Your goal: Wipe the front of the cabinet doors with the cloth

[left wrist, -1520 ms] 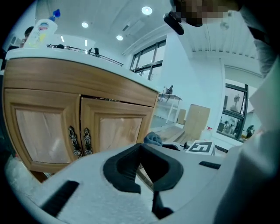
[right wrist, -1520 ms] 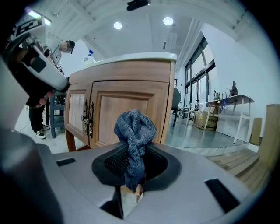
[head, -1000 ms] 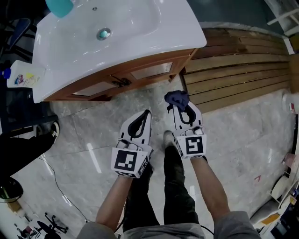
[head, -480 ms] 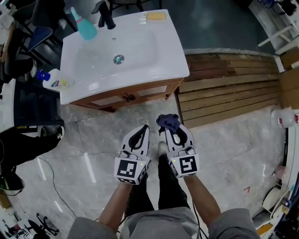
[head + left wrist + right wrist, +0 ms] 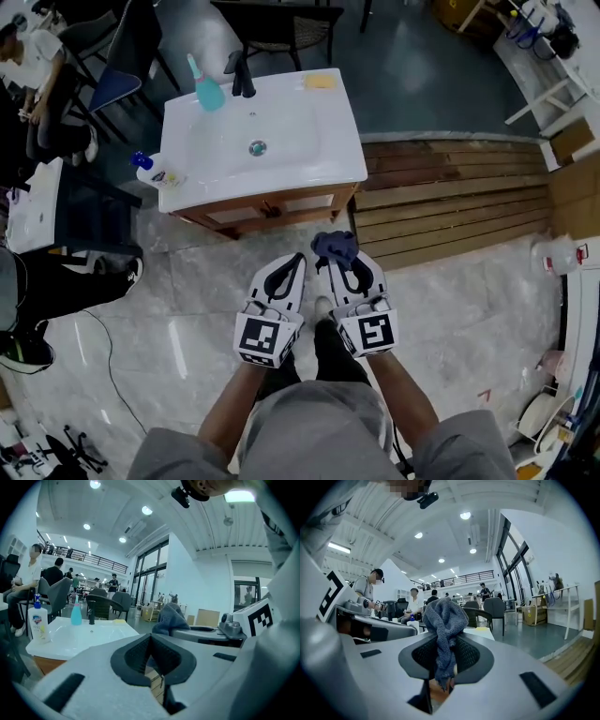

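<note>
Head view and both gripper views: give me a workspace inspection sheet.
Surface: glossy marble floor; white sink top.
Job's things: wooden cabinet doors below the sink top, apart from both grippers; dark cloth, bunched.
Clutter: teal bottle, yellow sponge, soap bottle.
Grippers: left gripper shut, empty; right gripper shut on the cloth.
Cables: thin cable on the floor, left side.
Surroundings: wooden decking; seated person.
</note>
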Motion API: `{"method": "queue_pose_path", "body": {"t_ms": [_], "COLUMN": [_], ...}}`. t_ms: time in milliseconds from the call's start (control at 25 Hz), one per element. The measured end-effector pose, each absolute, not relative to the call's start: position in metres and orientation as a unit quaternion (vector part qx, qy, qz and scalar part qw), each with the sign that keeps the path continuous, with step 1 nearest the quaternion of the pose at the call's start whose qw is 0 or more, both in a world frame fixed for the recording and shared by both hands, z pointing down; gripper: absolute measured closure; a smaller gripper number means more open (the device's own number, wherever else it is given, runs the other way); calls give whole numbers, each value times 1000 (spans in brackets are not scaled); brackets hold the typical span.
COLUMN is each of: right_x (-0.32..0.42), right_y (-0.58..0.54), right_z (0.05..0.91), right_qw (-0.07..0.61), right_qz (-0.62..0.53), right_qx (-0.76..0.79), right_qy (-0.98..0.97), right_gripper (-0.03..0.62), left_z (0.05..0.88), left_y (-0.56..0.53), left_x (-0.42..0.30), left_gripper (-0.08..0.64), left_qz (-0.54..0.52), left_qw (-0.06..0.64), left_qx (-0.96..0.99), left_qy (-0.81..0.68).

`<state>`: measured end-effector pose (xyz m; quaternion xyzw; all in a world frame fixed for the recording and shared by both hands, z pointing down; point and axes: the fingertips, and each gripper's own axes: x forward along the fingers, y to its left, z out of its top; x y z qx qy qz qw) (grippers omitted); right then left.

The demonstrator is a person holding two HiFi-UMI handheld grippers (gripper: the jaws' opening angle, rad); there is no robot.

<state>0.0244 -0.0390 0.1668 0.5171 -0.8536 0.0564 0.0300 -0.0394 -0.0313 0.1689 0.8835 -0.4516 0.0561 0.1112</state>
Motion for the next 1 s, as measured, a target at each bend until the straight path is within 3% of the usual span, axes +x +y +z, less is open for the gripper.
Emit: {"method": "queue_pose_path", "body": {"t_ms": [480, 1000], "right_x": [21, 8], "right_y": [-18, -12], "right_z": [76, 47], "right_qw": [-3, -28], "right_qz": [27, 2], "right_qx": [520, 519], "right_qy": [-854, -854], "right_gripper": [518, 518], "left_z": [76, 43], "left_y": [-20, -10], "left_x": [-54, -60], "left_gripper": [554, 554], "left_qz": [35, 20], "left_qw": [62, 23], "left_qx": [888, 892], "left_qy": [-455, -450]}}
